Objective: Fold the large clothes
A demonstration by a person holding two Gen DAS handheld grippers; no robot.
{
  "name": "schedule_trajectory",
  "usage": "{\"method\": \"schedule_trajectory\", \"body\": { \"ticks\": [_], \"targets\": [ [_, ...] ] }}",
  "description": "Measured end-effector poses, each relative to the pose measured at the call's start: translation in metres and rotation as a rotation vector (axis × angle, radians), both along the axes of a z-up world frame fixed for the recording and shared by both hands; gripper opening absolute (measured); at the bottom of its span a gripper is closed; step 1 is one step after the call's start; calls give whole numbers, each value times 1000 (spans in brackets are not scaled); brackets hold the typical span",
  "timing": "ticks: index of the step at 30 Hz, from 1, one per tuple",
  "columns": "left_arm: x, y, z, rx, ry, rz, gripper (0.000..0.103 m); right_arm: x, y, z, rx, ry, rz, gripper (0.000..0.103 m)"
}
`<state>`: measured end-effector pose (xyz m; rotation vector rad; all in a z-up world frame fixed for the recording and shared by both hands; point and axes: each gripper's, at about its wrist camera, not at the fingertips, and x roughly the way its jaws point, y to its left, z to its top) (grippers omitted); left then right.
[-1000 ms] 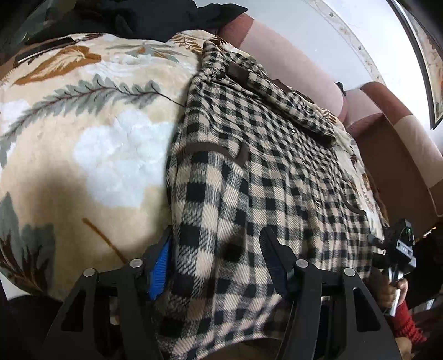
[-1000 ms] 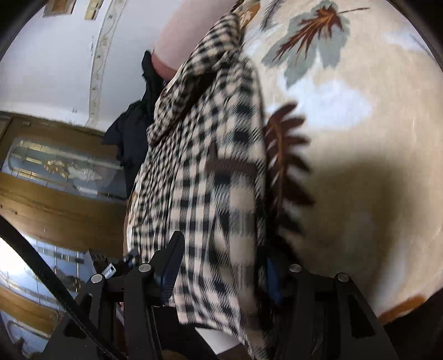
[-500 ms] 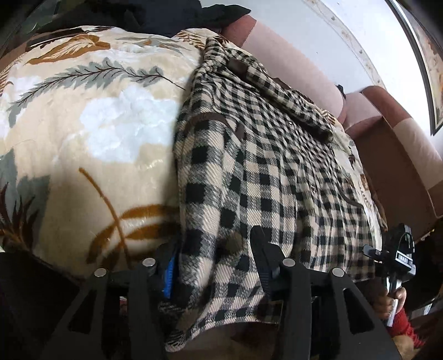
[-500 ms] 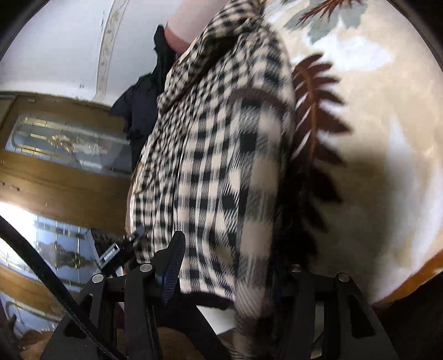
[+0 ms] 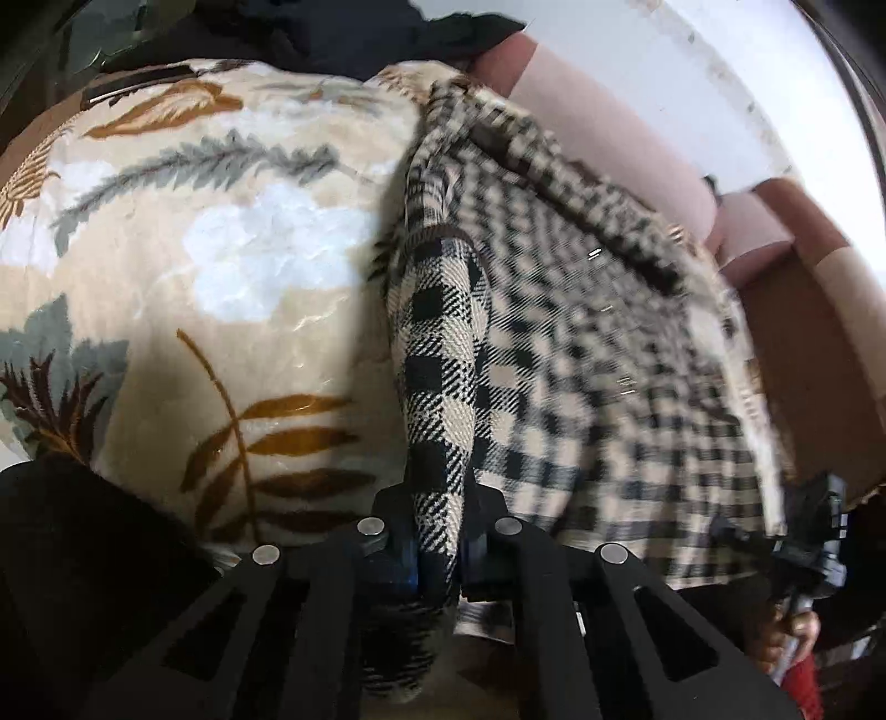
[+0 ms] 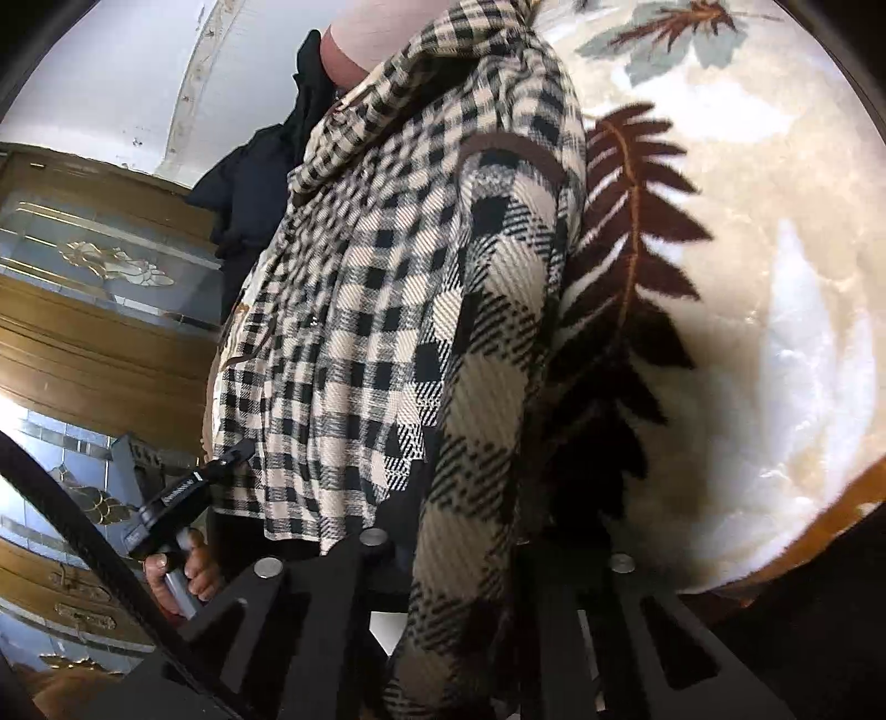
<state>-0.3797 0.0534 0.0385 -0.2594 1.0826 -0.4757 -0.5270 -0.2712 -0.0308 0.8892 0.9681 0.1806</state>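
A black-and-cream checked shirt (image 5: 581,360) lies spread on a leaf-print blanket (image 5: 194,277) over a sofa. My left gripper (image 5: 437,531) is at the shirt's near left edge, jaws closing tight on a pinched fold that rises between the fingers. In the right wrist view the same shirt (image 6: 360,332) hangs in a lifted ridge, and my right gripper (image 6: 459,554) has its jaws closing on the near right edge, the cloth draped over the fingers. The pads of both are hidden by fabric.
Pink and brown sofa cushions (image 5: 581,127) back the blanket (image 6: 747,277). Dark clothes (image 5: 332,33) are piled at the far end. A wooden door with glass panels (image 6: 83,277) stands beyond. A hand (image 6: 183,576) grips the other gripper's handle.
Both grippers went from open around the shirt's hem to shut on it. The pinched edges have lifted off the blanket into ridges, and both hands rose a little.
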Motion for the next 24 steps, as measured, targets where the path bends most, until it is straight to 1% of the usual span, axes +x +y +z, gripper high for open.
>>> {"method": "schedule_trajectory", "body": {
  "ticks": [4, 6, 8, 10, 13, 16, 17, 18, 20, 23, 24],
  "targets": [
    [-21, 7, 28, -27, -35, -38, 7, -17, 2, 30, 27, -73, 49, 8],
    [-29, 7, 33, -38, -34, -55, 7, -26, 3, 40, 27, -99, 70, 8],
    [-37, 2, 33, 0, -38, -65, 7, -32, 4, 43, 23, -103, 87, 8],
    [-41, -4, 30, 41, -43, -81, 7, -26, 8, 40, 26, -88, 88, 8],
    [-43, -9, 34, 69, -59, -101, 7, -13, 6, 37, 41, -69, 80, 8],
    [-40, -13, 47, 48, -69, -128, 7, 0, 4, 49, 31, -88, 96, 8],
    [-36, -15, 52, 33, -73, -136, 7, -6, -2, 53, 21, -99, 112, 8],
    [-28, -18, 61, 6, -79, -151, 7, 0, -3, 62, -3, -117, 125, 8],
    [-14, -25, 75, -15, -97, -154, 7, 16, -6, 82, -45, -155, 147, 8],
    [28, -37, 98, -19, -150, -125, 7, 60, -14, 118, -158, -209, 152, 8],
    [48, -44, 108, -11, -180, -109, 7, 80, -16, 131, -201, -222, 143, 8]
  ]
}}
